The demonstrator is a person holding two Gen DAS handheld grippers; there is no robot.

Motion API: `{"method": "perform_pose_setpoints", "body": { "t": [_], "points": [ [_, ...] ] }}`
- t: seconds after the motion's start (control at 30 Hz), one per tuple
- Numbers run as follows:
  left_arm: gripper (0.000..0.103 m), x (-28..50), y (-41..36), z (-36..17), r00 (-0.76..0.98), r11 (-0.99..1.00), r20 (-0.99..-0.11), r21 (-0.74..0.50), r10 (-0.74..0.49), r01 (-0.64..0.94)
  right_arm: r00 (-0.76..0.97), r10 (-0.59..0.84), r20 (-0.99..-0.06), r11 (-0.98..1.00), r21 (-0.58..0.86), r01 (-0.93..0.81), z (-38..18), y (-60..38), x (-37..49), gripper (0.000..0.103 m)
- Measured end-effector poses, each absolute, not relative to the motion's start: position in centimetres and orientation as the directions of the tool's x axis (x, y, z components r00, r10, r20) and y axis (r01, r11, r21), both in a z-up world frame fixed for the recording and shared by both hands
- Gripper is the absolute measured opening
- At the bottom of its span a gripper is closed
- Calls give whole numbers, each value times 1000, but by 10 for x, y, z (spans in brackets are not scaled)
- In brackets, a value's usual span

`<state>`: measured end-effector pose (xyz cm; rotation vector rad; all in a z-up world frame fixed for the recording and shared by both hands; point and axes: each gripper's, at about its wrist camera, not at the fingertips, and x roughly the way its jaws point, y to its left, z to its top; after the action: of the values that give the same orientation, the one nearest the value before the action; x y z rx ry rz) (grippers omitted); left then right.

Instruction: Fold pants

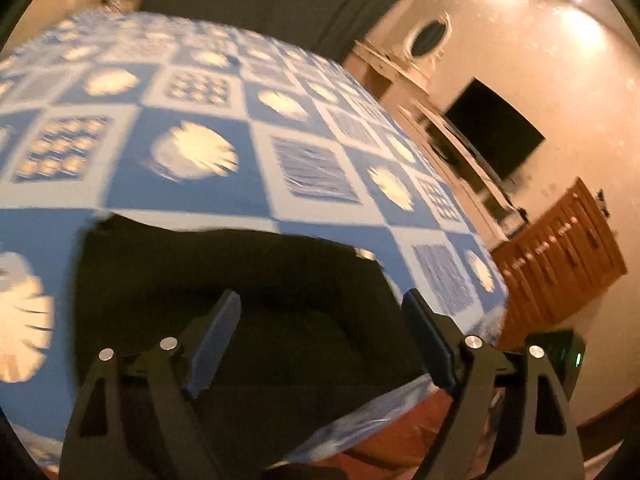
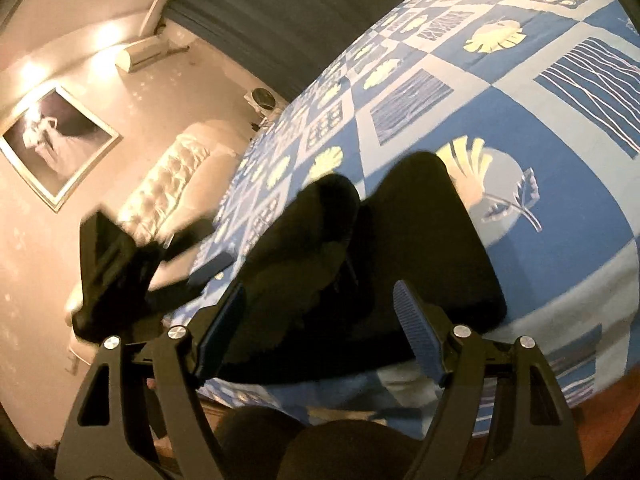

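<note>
The black pants [image 2: 360, 264] are lying folded in a dark bundle on the blue patterned bed [image 2: 520, 128], near its front edge, their long axis running from 7 toward 1 o'clock in the right wrist view. The left gripper [image 1: 320, 344] and right gripper [image 2: 320, 332] are hanging released above them, jaws spread wide, grasping nothing.

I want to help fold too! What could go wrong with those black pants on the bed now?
1. The pants lie near the edge of the blue patterned bedspread, so a tug might slide them off.
2. Both the left gripper and the right gripper are open and holding nothing, so the loose folded layers might slip apart.
</note>
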<state>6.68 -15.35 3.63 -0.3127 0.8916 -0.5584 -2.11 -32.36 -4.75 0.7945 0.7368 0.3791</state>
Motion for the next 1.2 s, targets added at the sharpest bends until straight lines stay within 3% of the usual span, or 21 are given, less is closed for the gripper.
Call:
{"method": "perform_pose_setpoints", "body": {
  "t": [0.13,0.33,0.57,0.73,0.8,0.9,1.2],
  "points": [
    [86,65,-96,17,547,891,-708,-410,-446,194,629,609,-483,638,770,-26,-55,-317,13,82],
    [86,66,-22,-36,509,872,-769,-484,-387,-68,552,607,-572,687,727,-3,-64,-301,51,82],
    [86,74,-17,-43,501,874,-774,-481,-386,-70,429,655,-622,700,713,-36,-75,-276,73,80],
    [86,73,-25,-49,478,868,-779,-492,-406,-66,347,647,-679,732,680,-34,-87,-258,78,56],
    [86,74,-27,-50,476,868,-779,-492,-408,-62,341,638,-690,742,670,-33,-88,-255,78,35],
    [86,73,-28,-49,477,875,-782,-482,-402,-53,340,649,-680,731,681,-34,-89,-256,77,17],
    [86,71,-34,-50,468,865,-772,-501,-430,-31,418,667,-616,712,693,-116,-39,-273,61,11]
  ]
}}
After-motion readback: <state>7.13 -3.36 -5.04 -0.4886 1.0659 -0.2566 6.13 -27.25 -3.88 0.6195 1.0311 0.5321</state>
